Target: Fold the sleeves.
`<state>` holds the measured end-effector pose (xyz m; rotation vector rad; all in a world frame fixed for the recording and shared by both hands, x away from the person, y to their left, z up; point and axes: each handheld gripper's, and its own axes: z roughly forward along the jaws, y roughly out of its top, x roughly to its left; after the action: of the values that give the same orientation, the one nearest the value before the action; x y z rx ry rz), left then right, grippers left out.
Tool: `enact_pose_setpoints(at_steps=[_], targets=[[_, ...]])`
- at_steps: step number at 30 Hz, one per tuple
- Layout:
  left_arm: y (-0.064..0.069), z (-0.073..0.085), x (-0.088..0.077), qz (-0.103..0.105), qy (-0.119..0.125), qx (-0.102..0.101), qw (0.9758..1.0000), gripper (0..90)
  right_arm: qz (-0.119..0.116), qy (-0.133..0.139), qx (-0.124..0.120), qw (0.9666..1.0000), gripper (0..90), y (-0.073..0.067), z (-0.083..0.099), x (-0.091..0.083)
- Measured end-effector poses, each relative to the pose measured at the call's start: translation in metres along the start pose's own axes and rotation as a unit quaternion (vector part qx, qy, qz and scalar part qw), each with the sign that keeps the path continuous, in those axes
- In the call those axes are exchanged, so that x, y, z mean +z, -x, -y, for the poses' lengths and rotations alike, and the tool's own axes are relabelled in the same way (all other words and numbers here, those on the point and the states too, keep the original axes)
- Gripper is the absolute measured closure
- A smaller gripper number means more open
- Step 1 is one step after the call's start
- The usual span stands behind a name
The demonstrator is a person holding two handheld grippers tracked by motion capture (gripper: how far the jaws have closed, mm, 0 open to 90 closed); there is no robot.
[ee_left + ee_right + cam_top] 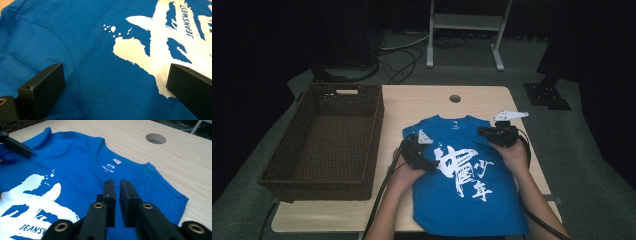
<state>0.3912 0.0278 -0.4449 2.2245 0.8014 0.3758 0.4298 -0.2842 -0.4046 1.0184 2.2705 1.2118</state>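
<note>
The fingers [110, 195] of the right gripper [117, 192] stand almost together, with only a narrow slit between them; nothing is seen between them. They point over the blue T-shirt [75, 167] toward its neckline, just below the collar label. In the high view the right gripper [486, 132] sits at the shirt's right shoulder, carried by the right hand [512, 152], with its grey plate above it.

The fingers [42, 87] of the left gripper [112, 92] stand wide apart, one at each lower corner of the left gripper view. Blue cloth and the edge of the white print [155, 42] lie in the gap, close beneath the fingers; the pads do not press on the fabric. In the high view the left gripper [432, 165] sits at the shirt's left side, near the sleeve, carried by the left hand [404, 172].

The T-shirt [467, 180] lies face up and spread flat on the right half of the wooden desk [412, 102], collar away from the person, hem at the near edge. The white print [464, 170] covers the chest.

A dark woven basket [329, 140] stands on the left side of the desk, apart from the shirt. A round cable hole [455, 98] is set in the desk beyond the collar.
</note>
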Motion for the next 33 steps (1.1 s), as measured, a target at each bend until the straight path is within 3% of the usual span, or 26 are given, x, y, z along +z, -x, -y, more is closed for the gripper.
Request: enact_pose_setpoints(at_steps=[4, 9, 16, 25, 27, 33], targets=[[0.000, 0.000, 0.000, 0.000, 0.000, 0.000, 1.0000, 1.2, -0.001, 0.004, 0.008, 1.0000, 74.2, 0.005, 0.002, -0.005], [0.000, 0.000, 0.000, 0.000, 0.000, 0.000, 1.0000, 1.2, -0.003, -0.003, 0.017, 0.9999, 73.5, 0.010, 0.009, -0.010], [0.000, 0.000, 0.000, 0.000, 0.000, 0.000, 1.0000, 1.2, -0.014, -0.008, 0.030, 0.9994, 47.5, 0.012, 0.018, -0.018], [0.000, 0.000, 0.000, 0.000, 0.000, 0.000, 1.0000, 1.2, -0.042, -0.023, 0.016, 0.9987, 18.5, 0.004, 0.029, -0.022], [0.000, 0.000, 0.000, 0.000, 0.000, 0.000, 1.0000, 1.2, -0.059, -0.026, 0.009, 0.9979, 11.0, 0.002, 0.033, -0.022], [0.000, 0.000, 0.000, 0.000, -0.001, 0.000, 1.0000, 1.2, -0.063, -0.035, -0.020, 0.9972, 3.7, -0.006, 0.042, -0.026]])
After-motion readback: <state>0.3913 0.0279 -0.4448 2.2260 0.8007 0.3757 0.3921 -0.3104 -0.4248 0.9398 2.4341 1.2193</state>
